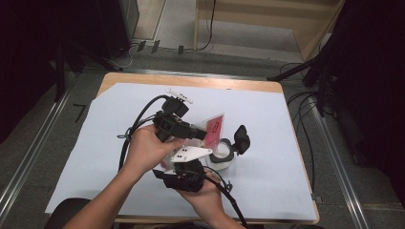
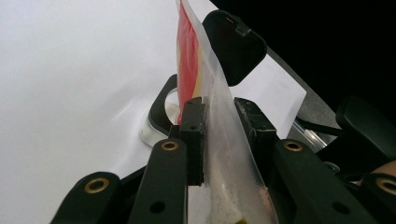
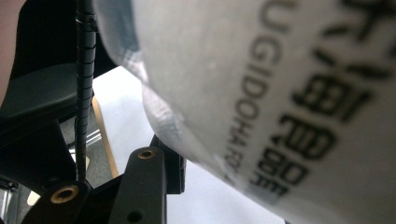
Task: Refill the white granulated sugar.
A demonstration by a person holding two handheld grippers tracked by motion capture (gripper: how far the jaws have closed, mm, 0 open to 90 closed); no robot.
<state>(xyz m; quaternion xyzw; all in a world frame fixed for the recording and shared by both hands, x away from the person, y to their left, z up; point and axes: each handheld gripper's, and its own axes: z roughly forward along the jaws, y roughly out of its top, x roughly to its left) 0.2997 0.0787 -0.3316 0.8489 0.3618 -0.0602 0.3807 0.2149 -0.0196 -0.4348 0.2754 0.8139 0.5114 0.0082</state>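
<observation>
At centre frame, the left gripper [image 1: 200, 135] clamped the red-and-clear pouch [image 1: 213, 125] above the open container [image 1: 222, 155] — right gripper's [image 1: 184, 164] grip couldn't be told.

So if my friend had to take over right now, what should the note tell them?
Left gripper: shut on the red-and-clear pouch, pinching it edge-on above the small open container.
Right gripper: pressed up against the pouch's lower, printed part; whether it actually grips it cannot be told.
Things: the container sits on the white sheet with its black flip lid standing open, something white inside. The pouch hangs tilted just over it.
Done: lid is open, pouch is picked up and brought to the container.
Left: probably emptying the pouch into the container, then closing the lid. Keep the pouch steady.
</observation>
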